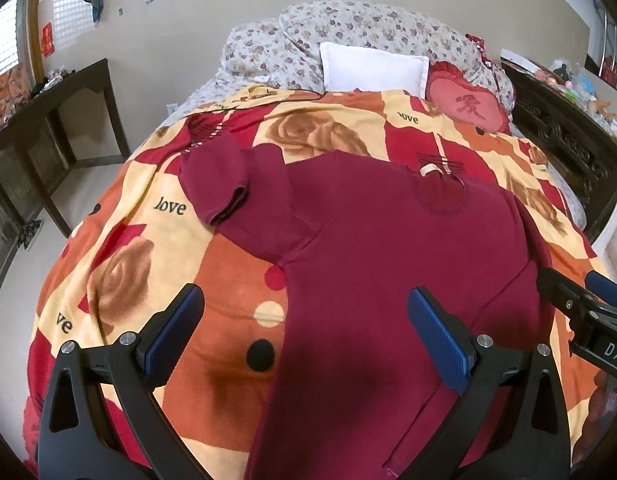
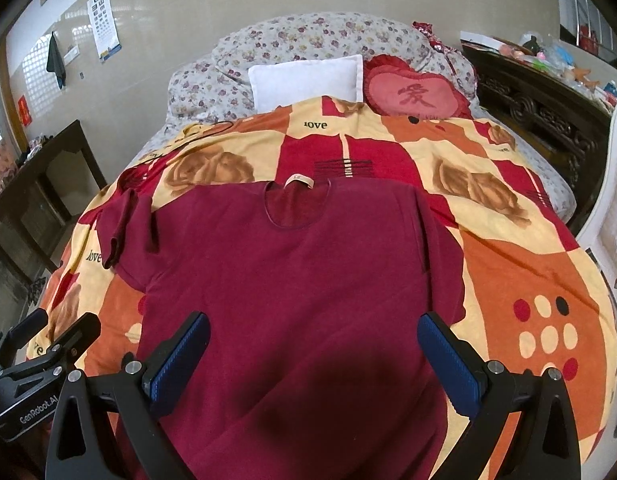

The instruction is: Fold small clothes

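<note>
You are looking at a maroon shirt lying on a red, orange and cream rose-patterned blanket, below a floral quilt

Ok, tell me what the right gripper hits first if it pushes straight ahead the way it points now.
Most likely the maroon shirt. The right gripper is open above the shirt's body, aimed up toward the neckline, with nothing between its fingers and the fabric. How steeply it points down is hard to judge, so where it would land is uncertain.
</note>
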{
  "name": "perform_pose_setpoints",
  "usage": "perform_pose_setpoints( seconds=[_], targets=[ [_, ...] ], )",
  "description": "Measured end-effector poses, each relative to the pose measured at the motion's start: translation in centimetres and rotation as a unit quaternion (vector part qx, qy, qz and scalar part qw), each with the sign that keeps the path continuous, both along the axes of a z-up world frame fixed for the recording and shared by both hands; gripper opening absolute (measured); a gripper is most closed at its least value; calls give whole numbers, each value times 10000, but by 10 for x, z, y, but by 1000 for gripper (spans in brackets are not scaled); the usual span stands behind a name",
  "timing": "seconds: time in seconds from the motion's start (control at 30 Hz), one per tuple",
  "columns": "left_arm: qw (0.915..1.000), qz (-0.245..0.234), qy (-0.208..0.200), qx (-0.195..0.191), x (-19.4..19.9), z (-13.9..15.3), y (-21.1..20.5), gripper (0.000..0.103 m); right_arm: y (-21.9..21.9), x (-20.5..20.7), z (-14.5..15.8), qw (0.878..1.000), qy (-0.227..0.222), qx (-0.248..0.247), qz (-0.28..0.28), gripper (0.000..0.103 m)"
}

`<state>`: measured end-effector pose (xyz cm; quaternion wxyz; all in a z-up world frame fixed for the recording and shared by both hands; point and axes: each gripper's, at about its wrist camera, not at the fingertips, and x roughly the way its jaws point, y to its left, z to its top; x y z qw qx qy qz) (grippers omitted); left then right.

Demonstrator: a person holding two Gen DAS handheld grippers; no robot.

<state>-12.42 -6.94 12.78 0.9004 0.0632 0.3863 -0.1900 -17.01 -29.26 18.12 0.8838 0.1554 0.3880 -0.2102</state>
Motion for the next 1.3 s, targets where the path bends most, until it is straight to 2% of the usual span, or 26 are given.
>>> perform_pose_setpoints(
  seconds=[0.7,1.3],
  targets=[
    [10000,21,10,-7,5,-1,1,102,-5,5,0,10000,1,74,-43,103],
    [9994,233,258,29,29,-22,12,102,5,30,-15,9997,184,68,136,103]
  ],
)
